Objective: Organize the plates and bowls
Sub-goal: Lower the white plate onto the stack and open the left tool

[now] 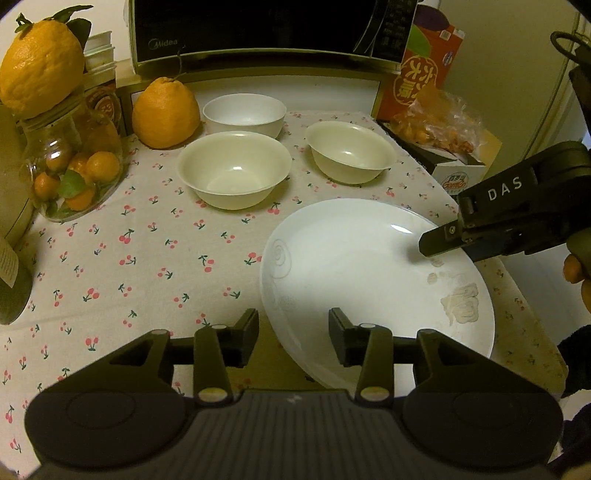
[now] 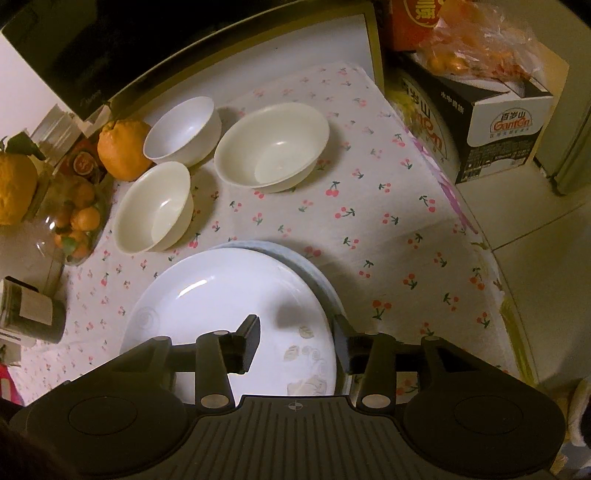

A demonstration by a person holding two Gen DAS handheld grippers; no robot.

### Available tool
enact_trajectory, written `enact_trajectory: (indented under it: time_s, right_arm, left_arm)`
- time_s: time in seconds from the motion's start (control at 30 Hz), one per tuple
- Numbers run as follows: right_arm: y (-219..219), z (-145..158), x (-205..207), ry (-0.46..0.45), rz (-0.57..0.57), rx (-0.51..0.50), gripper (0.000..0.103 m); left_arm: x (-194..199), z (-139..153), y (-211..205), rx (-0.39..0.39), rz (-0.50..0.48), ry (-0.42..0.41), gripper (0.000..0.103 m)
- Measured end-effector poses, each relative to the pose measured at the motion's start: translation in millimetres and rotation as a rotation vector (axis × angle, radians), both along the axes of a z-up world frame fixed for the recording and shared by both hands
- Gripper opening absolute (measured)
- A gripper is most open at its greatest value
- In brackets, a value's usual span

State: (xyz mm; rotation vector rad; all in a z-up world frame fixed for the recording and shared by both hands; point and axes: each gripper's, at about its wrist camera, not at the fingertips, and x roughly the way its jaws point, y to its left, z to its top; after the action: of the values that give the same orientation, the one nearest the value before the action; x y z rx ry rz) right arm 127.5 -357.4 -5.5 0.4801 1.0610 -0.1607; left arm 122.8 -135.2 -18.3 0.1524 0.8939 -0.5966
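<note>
White plate (image 1: 354, 266) lies on a second plate (image 2: 317, 280) at the near right of the table (image 1: 147, 258). Left tongs (image 1: 293, 332) straddle its near rim, jaws apart, not pressing. Right tongs (image 2: 297, 347) straddle its right rim, jaws apart, pads clear. Three bowls stand farther back: cream bowl (image 1: 234, 168), white bowl (image 1: 244, 112), second cream bowl (image 1: 350, 149). Microwave (image 1: 273, 29) stands behind them.

Microwave (image 1: 258, 29), citrus jar (image 1: 70, 166), cherry-print tablecloth (image 1: 147, 258)
</note>
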Motion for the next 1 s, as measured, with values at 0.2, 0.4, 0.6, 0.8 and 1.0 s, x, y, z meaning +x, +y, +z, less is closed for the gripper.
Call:
enact_trajectory:
  time_s: [0.2, 0.4, 0.6, 0.8, 1.0]
  right_arm:
    - [-2, 4, -2, -0.019, -0.010, 0.007, 0.052]
    - [-6, 9, -5, -0.048, -0.026, 0.022, 0.059]
    - [-3, 10, -4, -0.052, -0.022, 0.005, 0.060]
    - [-2, 11, -2, -0.068, -0.018, -0.009, 0.074]
    - [-2, 13, 7, -0.085, -0.017, 0.001, 0.084]
  left_arm:
    - [0, -1, 0, 0.009, -0.009, -0.006, 0.025]
    - [1, -1, -1, 0.011, -0.005, -0.001, 0.023]
    - [3, -1, 2, 0.006, 0.012, 0.010, 0.028]
    - [8, 4, 7, -0.016, 0.056, 0.004, 0.062]
    - [19, 12, 7, 0.039, 0.079, -0.035, 0.084]
